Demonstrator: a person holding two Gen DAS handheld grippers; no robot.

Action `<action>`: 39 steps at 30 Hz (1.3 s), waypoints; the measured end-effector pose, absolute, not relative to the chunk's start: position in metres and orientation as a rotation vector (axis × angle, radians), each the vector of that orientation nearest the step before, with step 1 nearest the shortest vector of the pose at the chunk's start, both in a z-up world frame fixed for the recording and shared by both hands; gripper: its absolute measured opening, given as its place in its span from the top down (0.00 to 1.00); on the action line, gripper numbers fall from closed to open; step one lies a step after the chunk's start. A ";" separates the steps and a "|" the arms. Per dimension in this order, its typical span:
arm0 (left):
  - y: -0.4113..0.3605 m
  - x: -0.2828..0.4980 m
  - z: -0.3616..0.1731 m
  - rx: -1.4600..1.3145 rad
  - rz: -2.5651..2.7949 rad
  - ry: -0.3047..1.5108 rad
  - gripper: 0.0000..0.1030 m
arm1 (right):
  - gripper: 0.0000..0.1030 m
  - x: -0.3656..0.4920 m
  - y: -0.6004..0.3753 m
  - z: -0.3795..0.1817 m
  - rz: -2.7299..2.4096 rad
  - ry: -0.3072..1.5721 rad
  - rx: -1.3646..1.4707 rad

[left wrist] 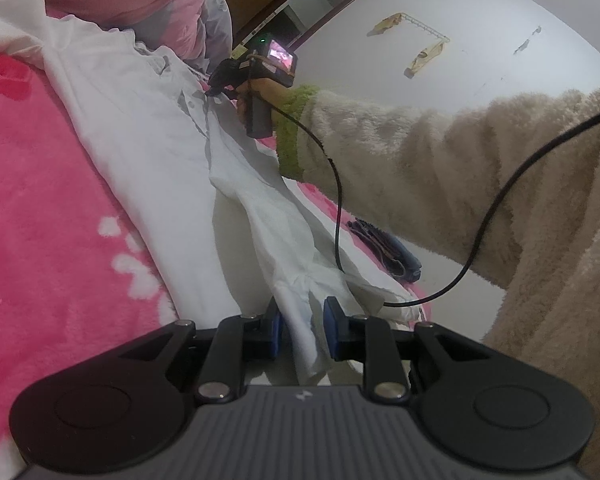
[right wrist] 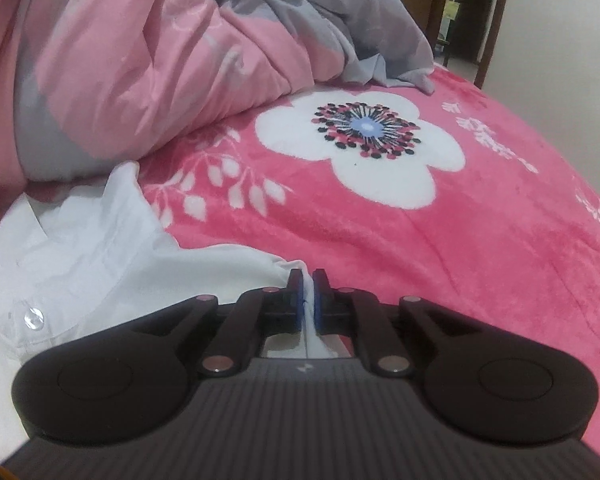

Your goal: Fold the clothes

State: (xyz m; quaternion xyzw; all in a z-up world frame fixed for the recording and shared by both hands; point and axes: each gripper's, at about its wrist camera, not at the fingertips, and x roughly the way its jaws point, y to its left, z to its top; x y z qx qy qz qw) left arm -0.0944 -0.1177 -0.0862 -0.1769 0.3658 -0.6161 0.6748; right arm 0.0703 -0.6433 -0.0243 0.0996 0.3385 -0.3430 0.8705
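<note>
A white button-up shirt [left wrist: 148, 152] lies spread on a pink floral blanket [left wrist: 40, 208]. In the left wrist view my left gripper [left wrist: 303, 320] is shut on a bunched edge of the shirt near the bed's edge, with cloth filling the gap between the blue pads. Farther off, my right gripper [left wrist: 217, 87], held by a hand in a fluffy beige sleeve [left wrist: 420, 160], touches the shirt near its collar. In the right wrist view my right gripper [right wrist: 308, 282] pinches a thin white fold of the shirt [right wrist: 80, 248]; a clear button [right wrist: 34, 318] shows at the left.
A bunched pink and grey duvet [right wrist: 140, 60] lies along the far side of the blanket [right wrist: 460, 240]. A black cable [left wrist: 336, 200] hangs across the shirt. A dark blue item [left wrist: 392, 252] lies beyond the bed's edge. A wooden door frame [left wrist: 300, 4] stands behind.
</note>
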 end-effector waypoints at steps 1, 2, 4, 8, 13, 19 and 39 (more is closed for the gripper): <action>-0.118 -0.094 -0.087 -0.403 -1.387 0.825 0.78 | 0.73 0.065 -0.644 -0.020 -0.723 0.699 0.231; -0.117 -0.093 -0.087 -0.408 -1.388 0.827 0.78 | 0.61 0.057 -0.646 -0.014 -0.731 0.685 0.261; -0.116 -0.092 -0.088 -0.424 -1.393 0.830 0.77 | 0.57 0.031 -0.647 0.005 -0.739 0.644 0.316; -0.114 -0.089 -0.091 -0.466 -1.416 0.832 0.72 | 0.56 -0.044 -0.648 0.053 -0.737 0.532 0.462; -0.112 -0.087 -0.092 -0.499 -1.414 0.841 0.68 | 0.56 -0.189 -0.616 0.118 -0.679 0.398 0.597; -0.106 -0.082 -0.084 -0.562 -1.371 0.880 0.54 | 0.54 -0.384 -0.515 0.187 -0.705 0.233 0.550; -0.117 -0.115 -0.045 -0.237 -1.100 0.954 0.56 | 0.55 -0.404 -0.372 0.022 -0.384 0.406 0.678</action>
